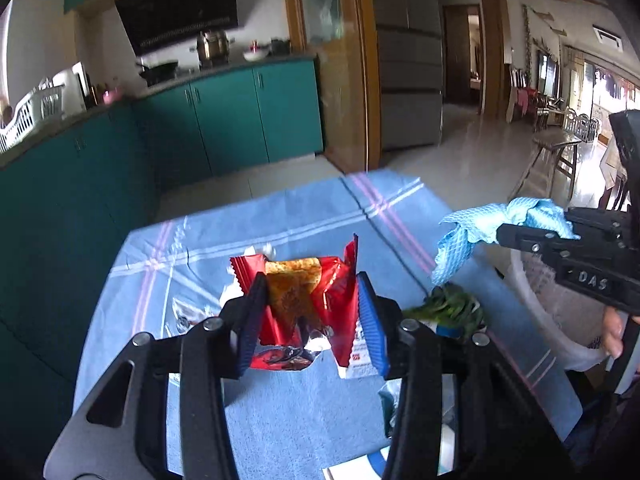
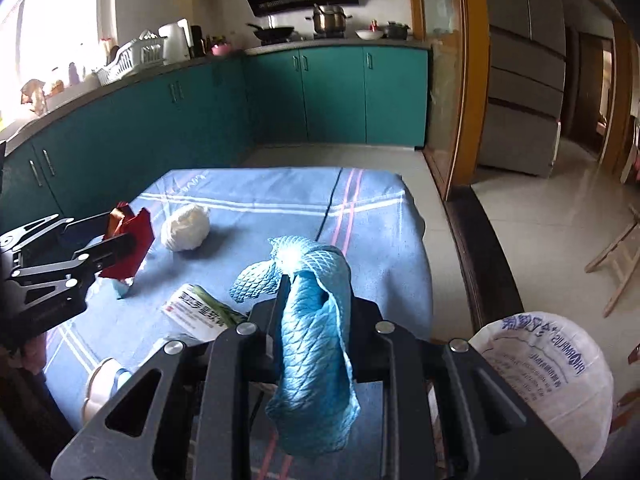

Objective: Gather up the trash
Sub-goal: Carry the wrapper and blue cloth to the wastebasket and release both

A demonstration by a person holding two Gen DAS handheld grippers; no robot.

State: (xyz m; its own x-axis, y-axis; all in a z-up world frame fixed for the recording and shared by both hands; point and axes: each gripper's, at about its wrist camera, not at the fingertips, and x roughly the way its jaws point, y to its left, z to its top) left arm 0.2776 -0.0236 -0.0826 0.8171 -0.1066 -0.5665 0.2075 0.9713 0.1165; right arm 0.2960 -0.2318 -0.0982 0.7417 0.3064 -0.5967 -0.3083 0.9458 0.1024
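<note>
Left wrist view: left gripper (image 1: 312,320) is clamping a red snack wrapper (image 1: 304,300), right gripper (image 1: 500,236) is gripping a blue cloth (image 1: 492,224) beside the white bag (image 2: 560,364); a paper wad (image 2: 186,227) is remaining.

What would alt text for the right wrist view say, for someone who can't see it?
The right gripper is clamped on a blue cloth above a blue-clothed table. At left, the left gripper grips a red wrapper, near a white wad; a white bag sits at lower right.

A blue striped tablecloth (image 2: 248,188) covers the table, bearing a white crumpled wad (image 2: 186,227) and a printed packet (image 2: 200,312).
</note>
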